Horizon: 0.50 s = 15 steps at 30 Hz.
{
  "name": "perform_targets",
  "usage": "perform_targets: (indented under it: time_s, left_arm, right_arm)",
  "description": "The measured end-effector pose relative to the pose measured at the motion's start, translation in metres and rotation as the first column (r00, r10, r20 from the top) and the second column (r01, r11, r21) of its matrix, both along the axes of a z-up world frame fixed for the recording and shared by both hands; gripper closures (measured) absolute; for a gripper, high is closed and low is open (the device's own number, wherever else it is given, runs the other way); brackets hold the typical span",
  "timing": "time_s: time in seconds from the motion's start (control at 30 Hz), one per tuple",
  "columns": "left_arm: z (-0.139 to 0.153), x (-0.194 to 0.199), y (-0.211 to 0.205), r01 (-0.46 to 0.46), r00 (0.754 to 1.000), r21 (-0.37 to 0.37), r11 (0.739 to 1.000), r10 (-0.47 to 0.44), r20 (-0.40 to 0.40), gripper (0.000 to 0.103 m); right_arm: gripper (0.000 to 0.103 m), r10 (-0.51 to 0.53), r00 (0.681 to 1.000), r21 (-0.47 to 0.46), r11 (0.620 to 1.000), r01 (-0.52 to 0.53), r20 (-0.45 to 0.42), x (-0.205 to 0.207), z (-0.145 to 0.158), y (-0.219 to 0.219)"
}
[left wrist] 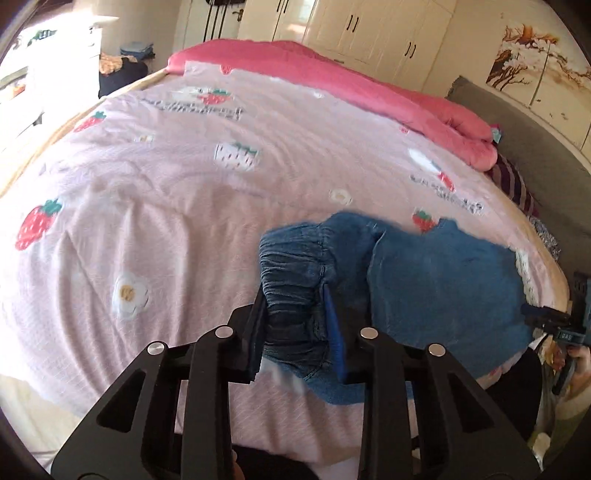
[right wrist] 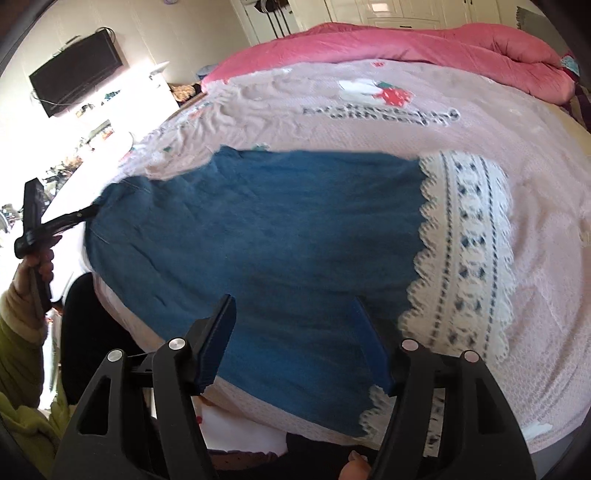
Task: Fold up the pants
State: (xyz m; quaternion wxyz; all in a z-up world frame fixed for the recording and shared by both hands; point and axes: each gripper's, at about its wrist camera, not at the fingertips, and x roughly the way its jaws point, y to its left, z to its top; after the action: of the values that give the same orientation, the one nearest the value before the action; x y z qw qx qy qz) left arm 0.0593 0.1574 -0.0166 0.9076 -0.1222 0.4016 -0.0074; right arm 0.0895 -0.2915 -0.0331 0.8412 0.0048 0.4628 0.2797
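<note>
Blue denim pants [right wrist: 258,236] with white lace cuffs [right wrist: 465,258] lie across the near edge of a pink strawberry-print bed cover [left wrist: 166,192]. In the left wrist view my left gripper [left wrist: 295,306] is shut on the gathered elastic waistband [left wrist: 291,266], which bunches between the fingers. The pant legs [left wrist: 443,288] stretch to the right toward my right gripper [left wrist: 546,321]. In the right wrist view my right gripper [right wrist: 291,325] has its jaws wide apart over the pant leg, near the lace cuff, holding nothing. My left gripper [right wrist: 83,214] shows at the far left at the waistband end.
A rolled pink duvet [left wrist: 369,92] lies along the far side of the bed. A grey headboard [left wrist: 517,122] is at right. White wardrobes [left wrist: 369,29] stand behind. A wall TV [right wrist: 74,74] and bright shelving are at left. The bed edge is close below both grippers.
</note>
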Motion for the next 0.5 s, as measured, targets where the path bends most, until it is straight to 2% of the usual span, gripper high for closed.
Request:
perform_targets:
  time_s: [0.07, 0.13, 0.23, 0.27, 0.33, 0.43, 0.5]
  left_arm:
    - [-0.012, 0.001, -0.002, -0.001, 0.999, 0.011, 1.000, 0.002, -0.033, 0.082]
    - [-0.017, -0.002, -0.001, -0.011, 1.000, 0.002, 1.000, 0.011, -0.028, 0.081]
    - [-0.012, -0.008, 0.006, -0.039, 0.999, -0.007, 0.999, 0.038, -0.019, 0.066]
    - [-0.007, -0.011, 0.007, -0.042, 0.999, 0.001, 0.999, 0.042, -0.012, 0.062]
    - [0.004, -0.019, 0.007, -0.037, 0.999, 0.010, 0.999, 0.037, 0.009, 0.060]
    - [0.031, -0.029, -0.001, -0.050, 0.997, 0.085, 0.995, 0.045, 0.063, 0.055]
    - [0.047, -0.029, -0.010, -0.036, 0.994, 0.099, 0.994, 0.026, 0.108, 0.046]
  right_arm:
    - [0.040, -0.001, 1.000, -0.015, 1.000, 0.001, 0.002, -0.002, -0.005, -0.001]
    - [0.039, 0.009, 1.000, -0.038, 0.999, -0.009, 0.020, -0.005, -0.006, 0.001]
    - [0.034, 0.028, 0.999, -0.055, 0.998, -0.027, 0.020, -0.007, -0.004, 0.005]
    - [0.032, 0.027, 1.000, -0.044, 0.999, -0.026, 0.013, -0.007, -0.003, 0.004]
    - [0.031, 0.024, 1.000, -0.015, 1.000, -0.024, 0.014, -0.007, 0.005, 0.002]
    - [0.030, 0.034, 0.998, 0.068, 0.997, -0.037, 0.045, -0.002, 0.024, 0.005]
    - [0.030, 0.056, 0.996, 0.092, 0.994, -0.062, 0.064, 0.009, 0.036, 0.016]
